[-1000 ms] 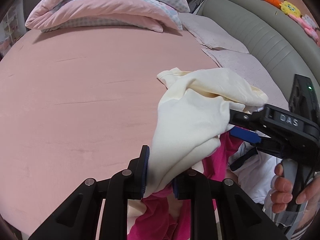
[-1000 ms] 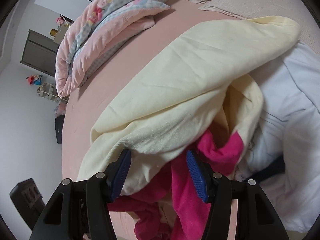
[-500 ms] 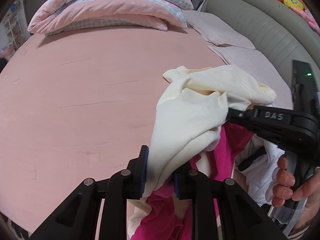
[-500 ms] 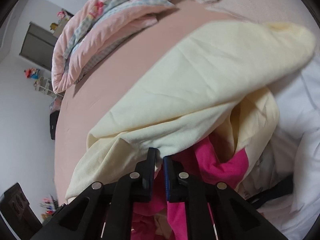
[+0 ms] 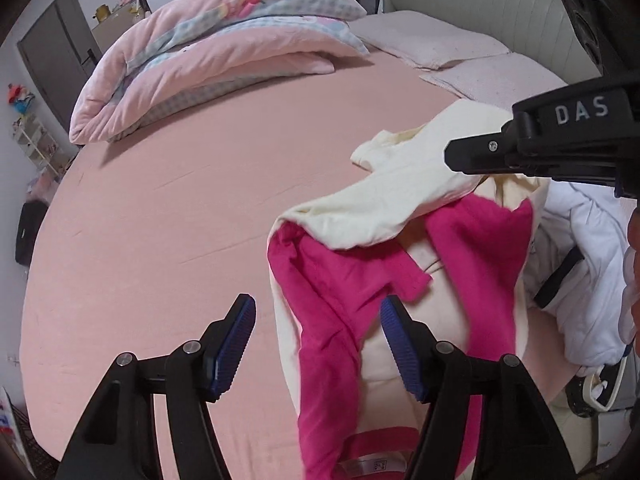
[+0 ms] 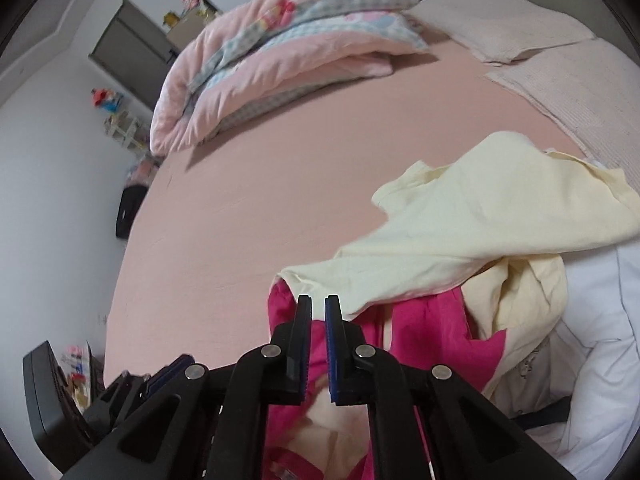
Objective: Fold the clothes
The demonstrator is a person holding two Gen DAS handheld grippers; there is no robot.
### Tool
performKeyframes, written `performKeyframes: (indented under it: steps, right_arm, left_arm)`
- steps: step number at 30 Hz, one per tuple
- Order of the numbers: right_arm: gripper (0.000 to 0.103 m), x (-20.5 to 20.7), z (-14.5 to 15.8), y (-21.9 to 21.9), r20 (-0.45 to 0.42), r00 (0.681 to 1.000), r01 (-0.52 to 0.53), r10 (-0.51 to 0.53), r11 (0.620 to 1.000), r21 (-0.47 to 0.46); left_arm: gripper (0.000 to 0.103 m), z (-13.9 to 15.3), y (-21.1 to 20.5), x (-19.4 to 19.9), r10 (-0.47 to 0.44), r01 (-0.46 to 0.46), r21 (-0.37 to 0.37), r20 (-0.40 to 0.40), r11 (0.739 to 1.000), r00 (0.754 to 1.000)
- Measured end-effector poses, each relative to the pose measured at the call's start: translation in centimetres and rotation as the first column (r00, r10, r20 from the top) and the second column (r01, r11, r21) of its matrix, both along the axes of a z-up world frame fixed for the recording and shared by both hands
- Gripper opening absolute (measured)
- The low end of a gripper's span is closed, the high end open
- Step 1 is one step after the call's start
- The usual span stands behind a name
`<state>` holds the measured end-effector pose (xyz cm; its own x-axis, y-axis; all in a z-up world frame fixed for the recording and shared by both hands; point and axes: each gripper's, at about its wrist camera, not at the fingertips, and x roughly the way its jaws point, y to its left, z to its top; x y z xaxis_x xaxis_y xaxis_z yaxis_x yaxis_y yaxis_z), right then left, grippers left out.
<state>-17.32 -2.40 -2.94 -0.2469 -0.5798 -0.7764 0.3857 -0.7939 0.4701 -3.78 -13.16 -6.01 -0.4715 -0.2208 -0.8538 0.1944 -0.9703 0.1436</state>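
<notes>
While the cream and pink garment [image 5: 400, 272] lies rumpled in a heap at the near right part of the bed [image 5: 160, 220], no fold can be made out in it: a cream sleeve or flap [image 6: 480, 224] is thrown across the top, and pink panels show beneath. Just beside it, to the right, a white garment [image 5: 588, 264] is bunched up.

The left hand-held gripper [image 5: 316, 344] is seen spread wide and empty, hovering over the near pink part of the heap. The right hand-held gripper [image 6: 318, 344] is drawn nearly together; only a thin gap is left between its pads, and no cloth can be seen pinched there, though its tips sit against the edge where cream meets pink.

The step in hand is judged to be the sorting and spreading of this one garment, not yet a fold proper. For the next move, a hem or shoulder edge would need to be found and pinched by each gripper, well apart, so that the piece can be lifted clear of the white garment and laid flat on the open pink sheet to the left. A folded quilt [image 5: 216, 52] lies at the far end, well apart.
</notes>
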Motion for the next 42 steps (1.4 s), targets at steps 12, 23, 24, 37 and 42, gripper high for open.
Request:
performKeyframes:
  steps: [12,23,24,37,42]
  right_arm:
    - [0.059,-0.4,-2.5,5.0,0.096,0.986,0.138,-0.136,0.990,-0.013]
    - [0.060,-2.4,-3.8,9.1,0.181,0.944,0.287,-0.277,0.958,-0.030]
    - [0.060,-2.7,-3.9,9.3,0.182,0.941,0.296,-0.287,0.955,-0.025]
    - [0.060,-5.5,-5.0,10.3,0.214,0.896,0.400,-0.390,0.917,-0.003]
    - [0.060,-6.2,-5.3,10.1,0.206,0.893,0.406,-0.401,0.914,0.018]
  left_arm:
    - [0.087,-0.7,-0.7,-1.0,0.027,-0.027,0.002,-0.044,1.000,0.999]
    - [0.087,-3.0,2.2,-5.5,-0.091,0.089,-0.055,-0.036,0.994,0.995]
    - [0.087,-3.1,2.5,-5.9,-0.104,0.102,-0.061,-0.034,0.993,0.994]
    - [0.087,-6.6,7.4,-9.9,-0.373,0.374,-0.267,0.059,0.888,0.926]
    - [0.087,-8.1,7.0,-10.8,-0.396,0.402,-0.295,0.081,0.867,0.915]
